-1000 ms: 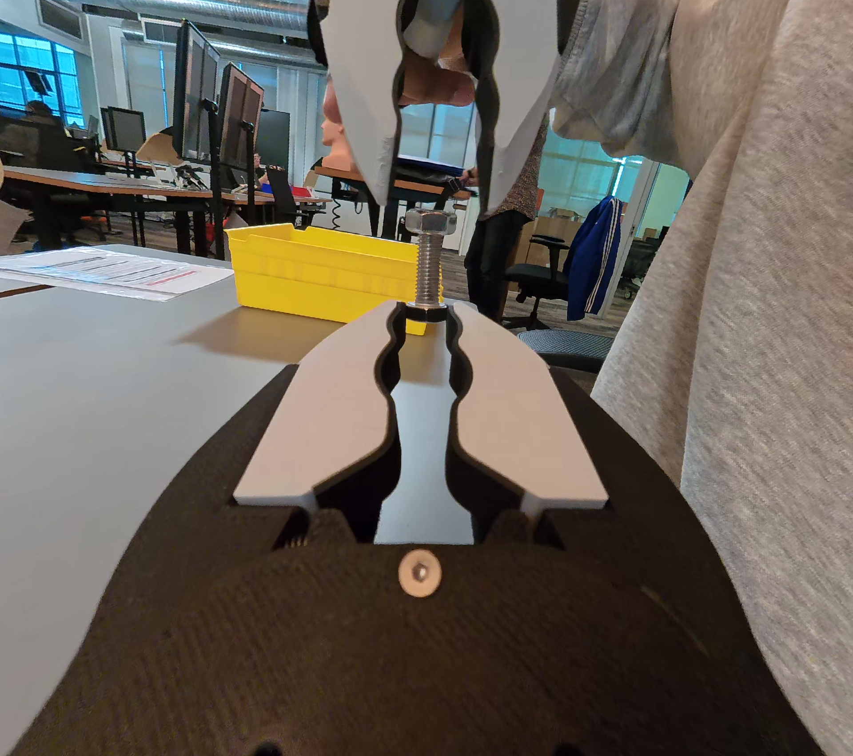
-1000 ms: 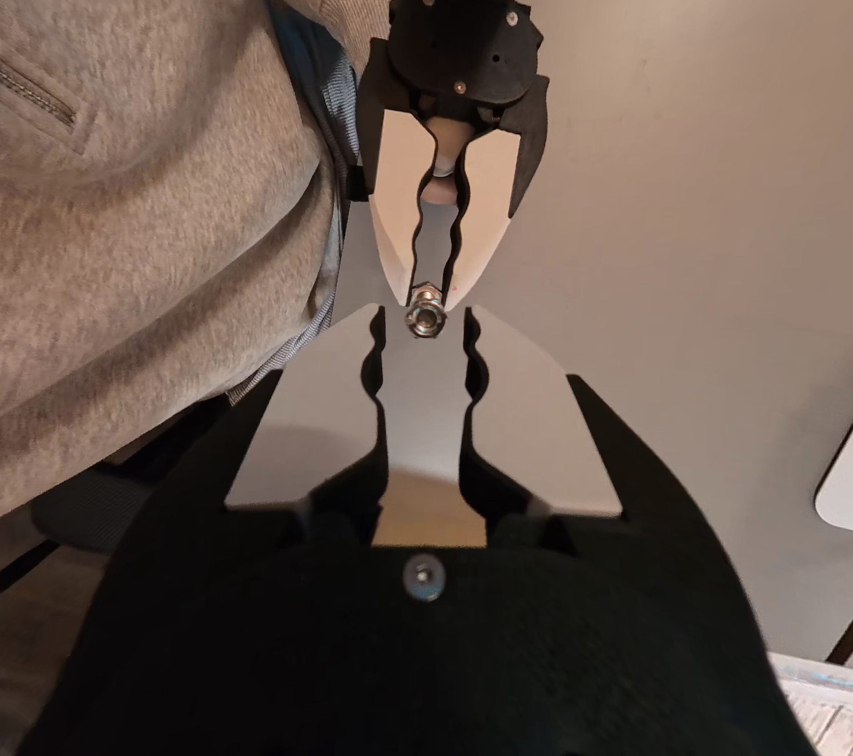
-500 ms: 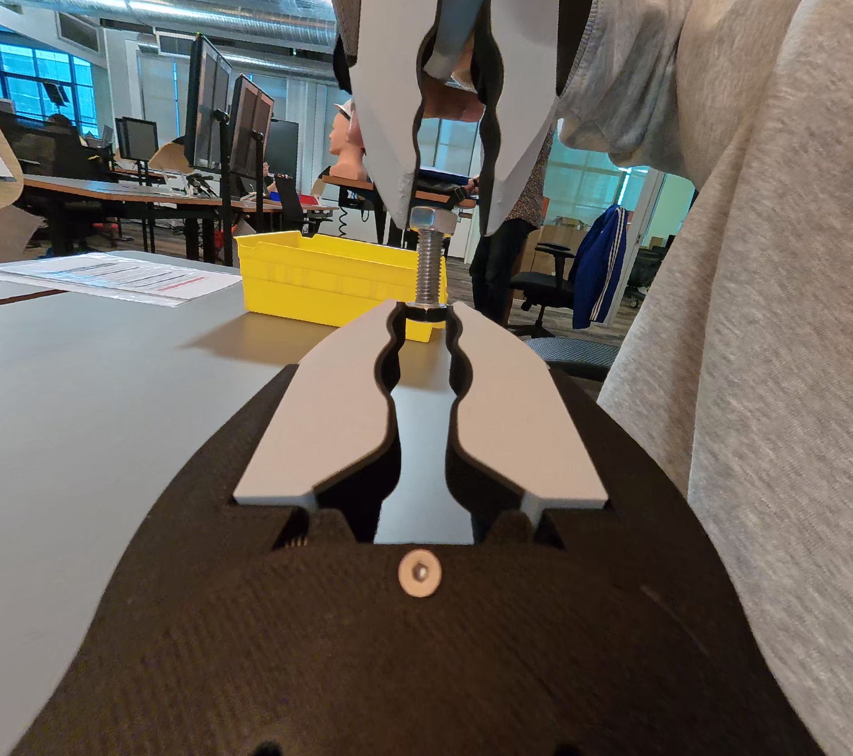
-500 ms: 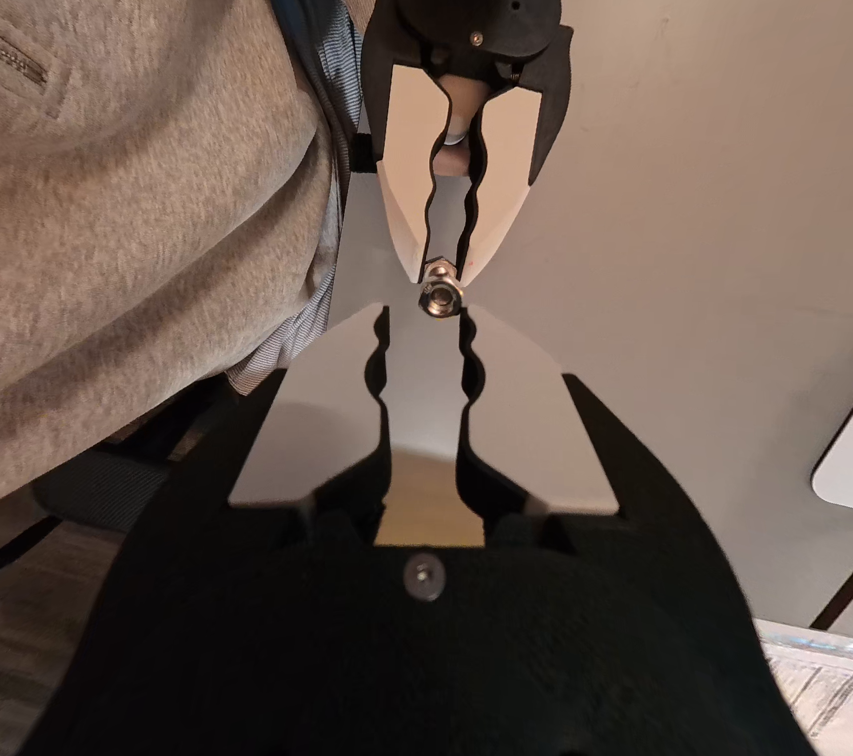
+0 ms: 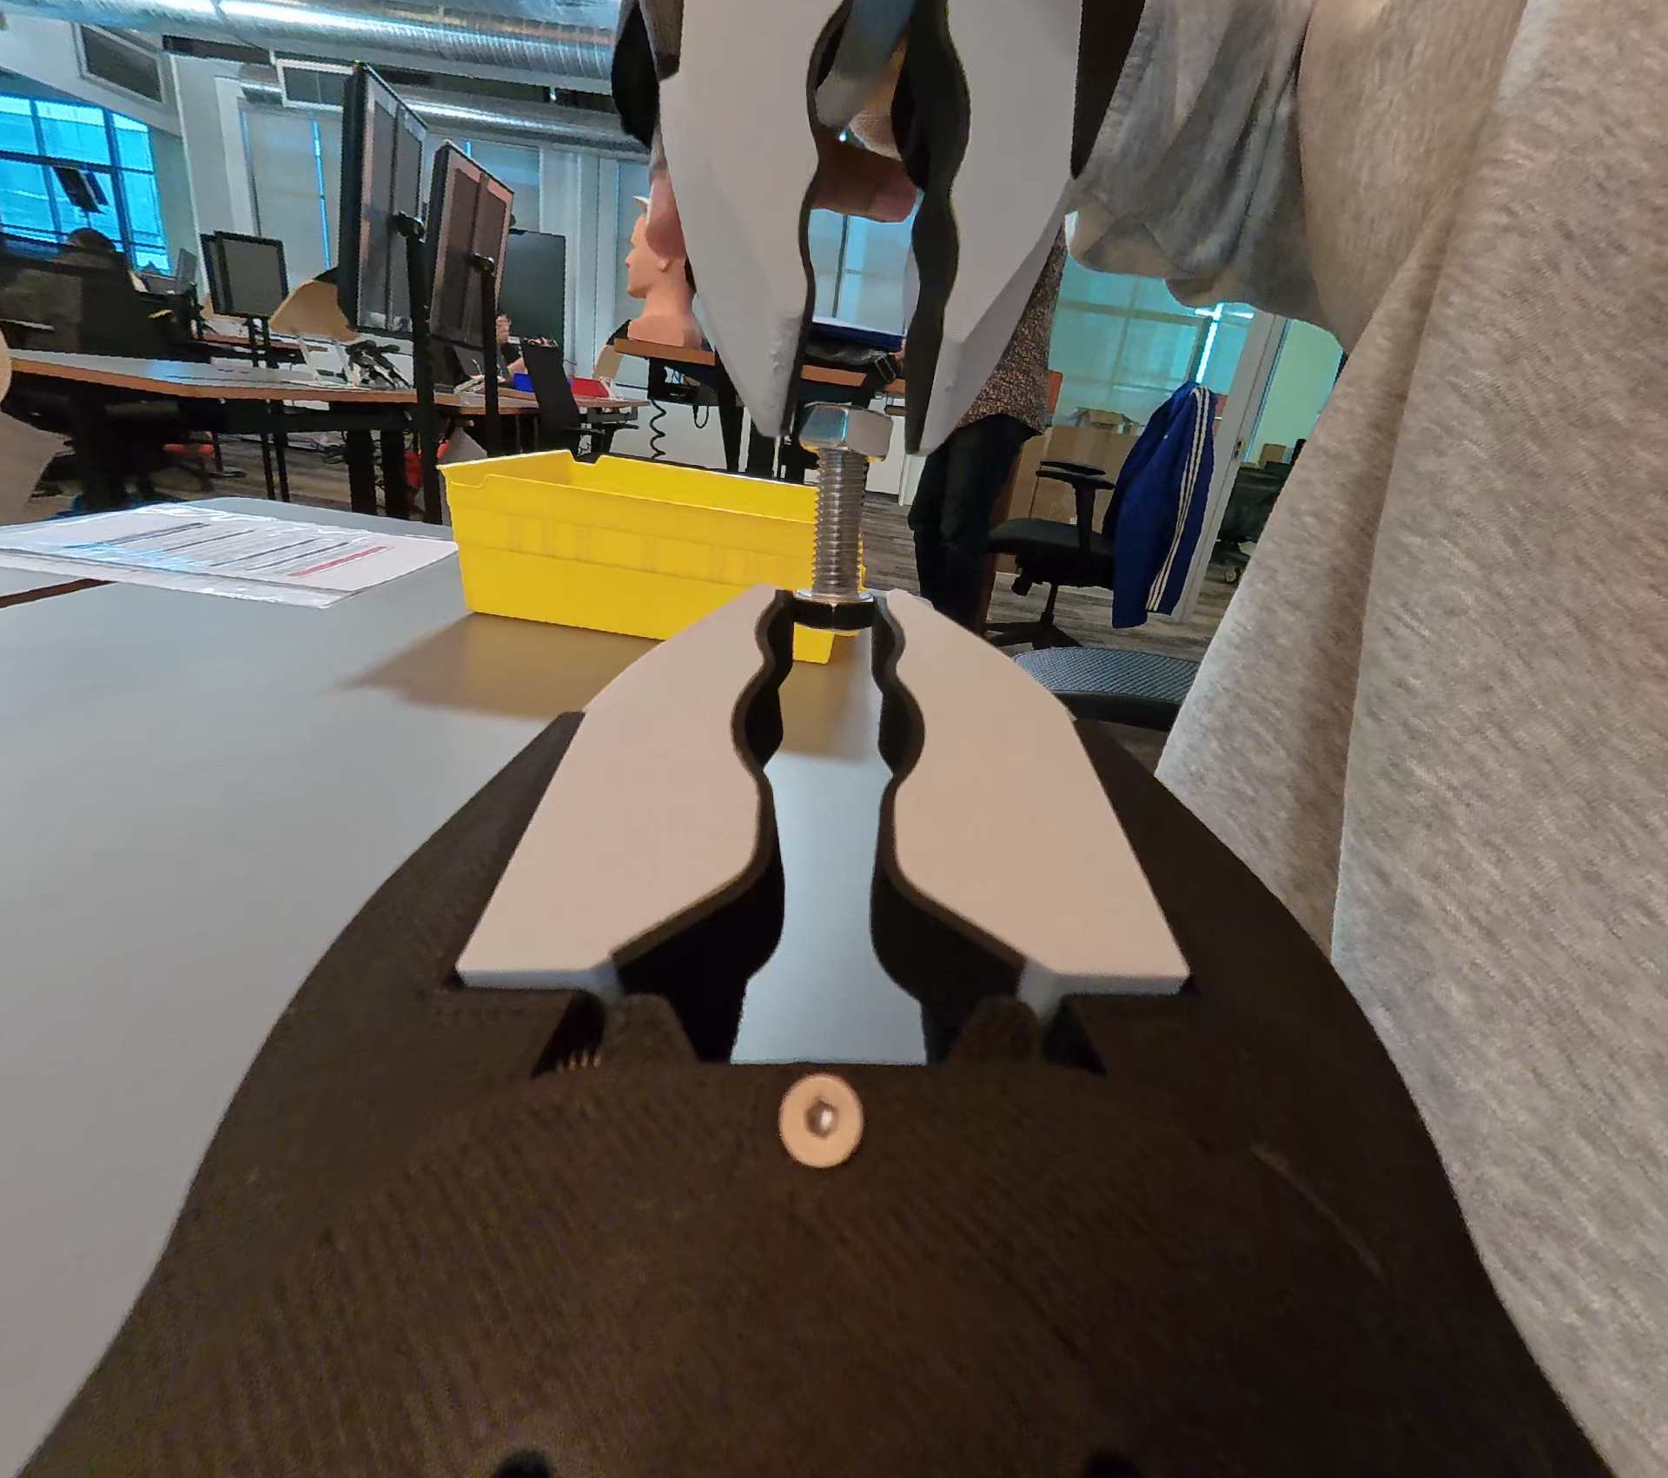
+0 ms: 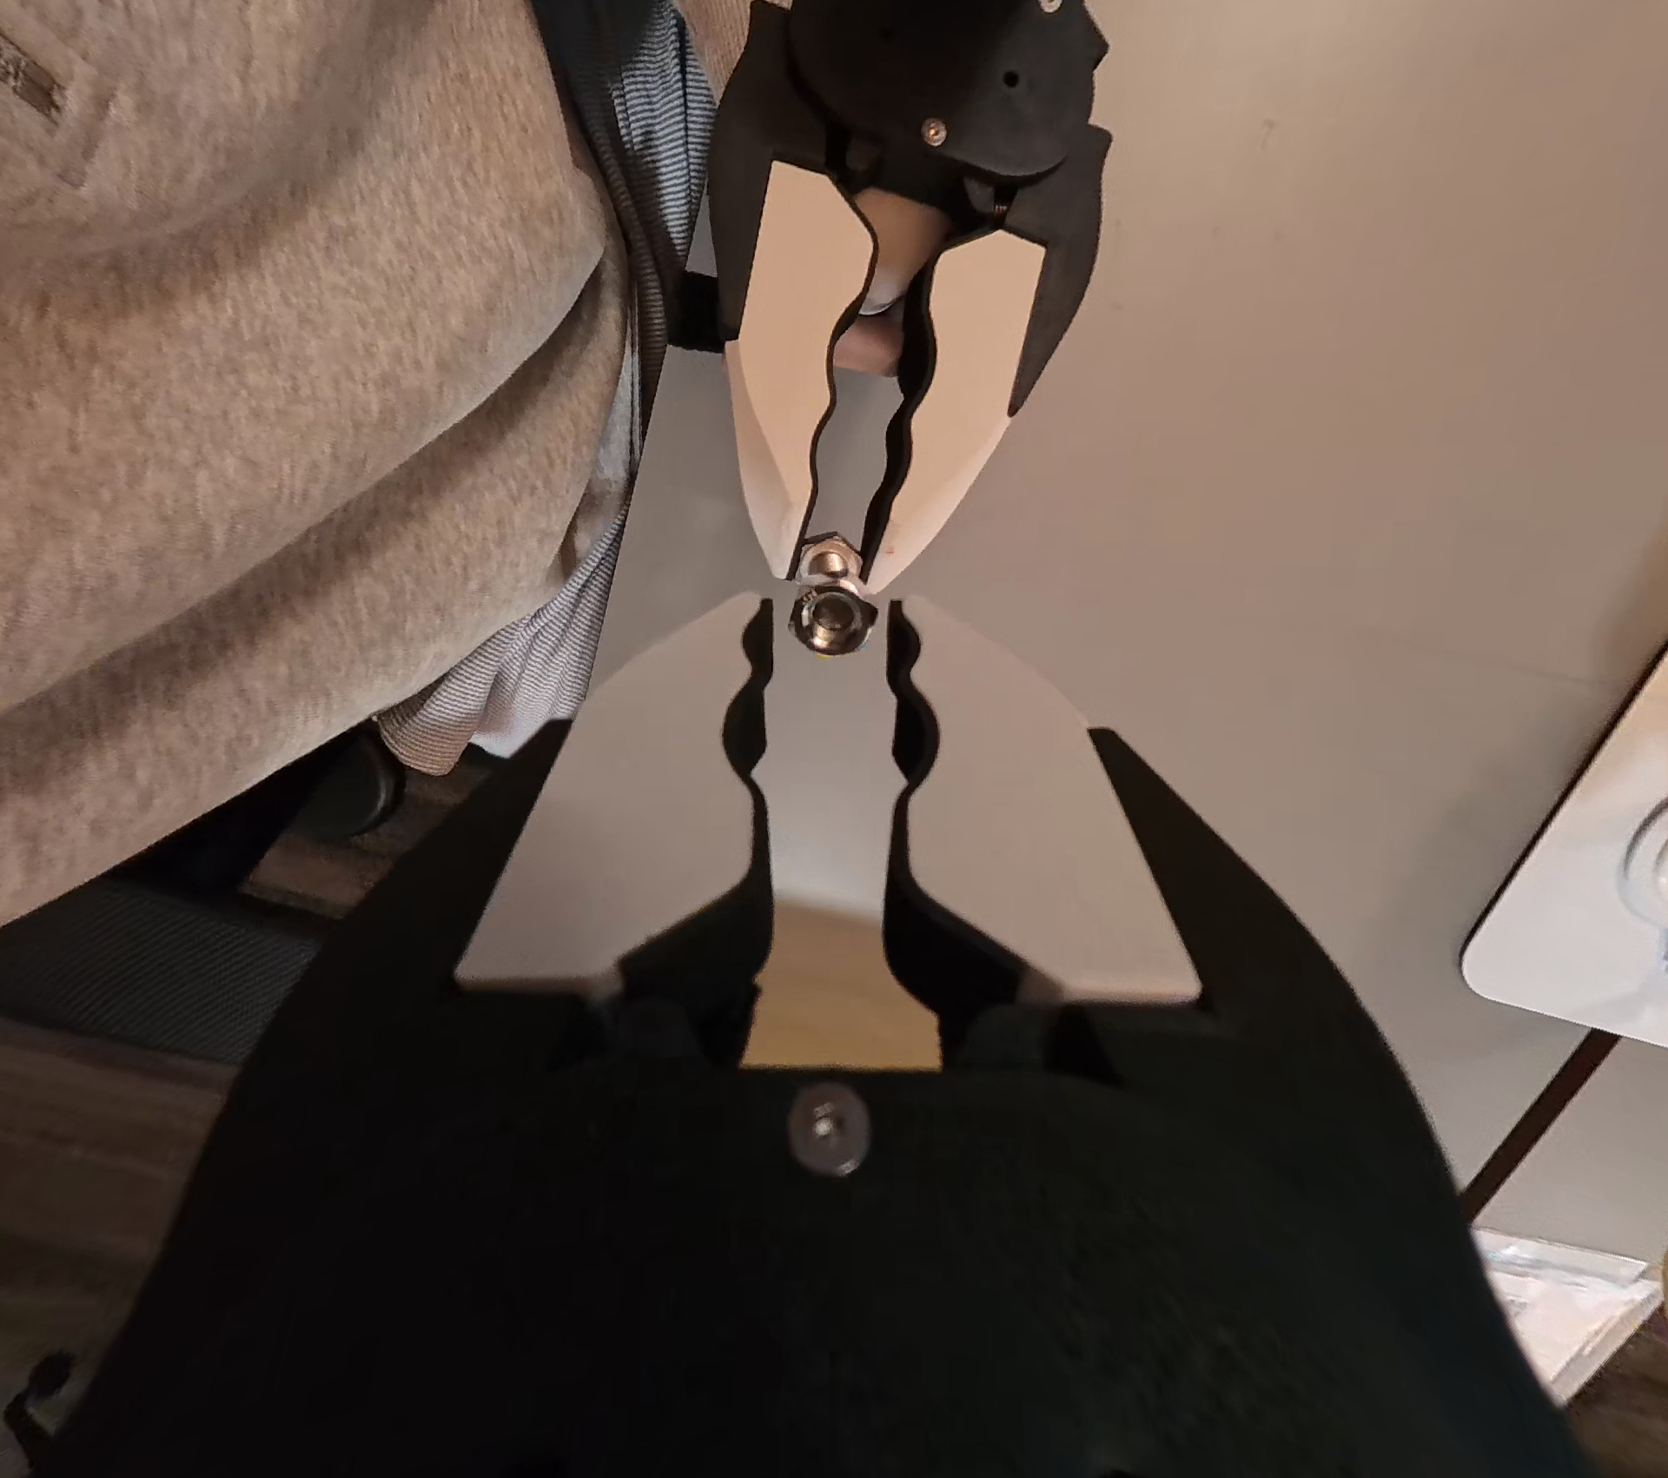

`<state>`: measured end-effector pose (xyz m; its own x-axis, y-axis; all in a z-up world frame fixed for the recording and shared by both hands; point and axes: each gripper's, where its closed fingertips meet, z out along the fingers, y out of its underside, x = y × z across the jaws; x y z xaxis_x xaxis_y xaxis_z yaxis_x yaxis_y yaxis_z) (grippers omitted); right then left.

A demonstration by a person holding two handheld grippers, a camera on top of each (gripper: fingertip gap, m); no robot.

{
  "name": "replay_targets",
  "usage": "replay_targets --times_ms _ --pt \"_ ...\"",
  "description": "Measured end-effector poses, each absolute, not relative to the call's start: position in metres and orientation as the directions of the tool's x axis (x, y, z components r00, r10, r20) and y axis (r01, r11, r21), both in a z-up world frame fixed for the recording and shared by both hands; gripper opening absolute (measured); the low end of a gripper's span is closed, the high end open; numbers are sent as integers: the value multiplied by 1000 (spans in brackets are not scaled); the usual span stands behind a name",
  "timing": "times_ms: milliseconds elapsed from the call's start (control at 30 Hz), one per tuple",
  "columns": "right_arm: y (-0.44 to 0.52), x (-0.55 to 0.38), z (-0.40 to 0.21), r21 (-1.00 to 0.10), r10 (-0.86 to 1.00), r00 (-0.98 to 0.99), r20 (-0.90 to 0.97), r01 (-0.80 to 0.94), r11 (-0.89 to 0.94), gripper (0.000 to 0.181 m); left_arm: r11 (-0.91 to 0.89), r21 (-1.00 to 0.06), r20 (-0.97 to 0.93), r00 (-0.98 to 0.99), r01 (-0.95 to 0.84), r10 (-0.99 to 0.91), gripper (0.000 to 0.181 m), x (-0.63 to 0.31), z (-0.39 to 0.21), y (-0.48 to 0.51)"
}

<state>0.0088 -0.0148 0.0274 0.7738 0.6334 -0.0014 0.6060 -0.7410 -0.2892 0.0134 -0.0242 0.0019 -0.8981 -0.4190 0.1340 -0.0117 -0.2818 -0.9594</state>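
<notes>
A steel hex bolt (image 5: 839, 523) stands upright, head up, with a dark nut (image 5: 832, 613) on its lower end. My left gripper (image 5: 832, 604) is shut on the nut and holds the bolt above the grey table (image 5: 226, 758). My right gripper (image 5: 848, 433) points down from above. Its two fingertips flank the bolt head with a narrow gap on each side. In the right wrist view the bolt head (image 6: 829, 622) lies between my right gripper's (image 6: 830, 604) tips. The left gripper (image 6: 830, 572) points at it from the top, shut on the nut (image 6: 817, 559).
A yellow bin (image 5: 632, 541) stands on the table just behind the bolt. A printed sheet (image 5: 226, 550) lies at the far left. The person's grey sweatshirt (image 5: 1444, 622) fills the right side. A white tray (image 6: 1570, 848) sits at the table's right. Desks and monitors (image 5: 379, 225) stand behind. Only a small space, under 4 cm, lies between the two pairs of fingers.
My right gripper has come down from above the bolt head to its level, and its jaws have narrowed around the head. The left gripper keeps hold of the nut.
</notes>
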Motion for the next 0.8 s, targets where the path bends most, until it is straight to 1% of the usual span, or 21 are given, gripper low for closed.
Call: replay_targets --times_ms 100,333,500,800 --pt "-14 8 26 -290 639 769 1 612 -736 20 -280 -960 131 -900 -10 -416 17 13 2 -25" --pt "-17 7 26 -281 642 767 -22 611 -740 19 -271 -963 123 -905 -9 -407 17 12 1 -27" --pt "-19 1 29 -296 675 736 -47 635 -713 19 -266 -964 122 -912 -14 -392 17 9 1 -29" --pt "-24 2 23 -212 703 707 -76 677 -704 19 -230 -973 99 -917 -8 -387 17 7 -3 -34"
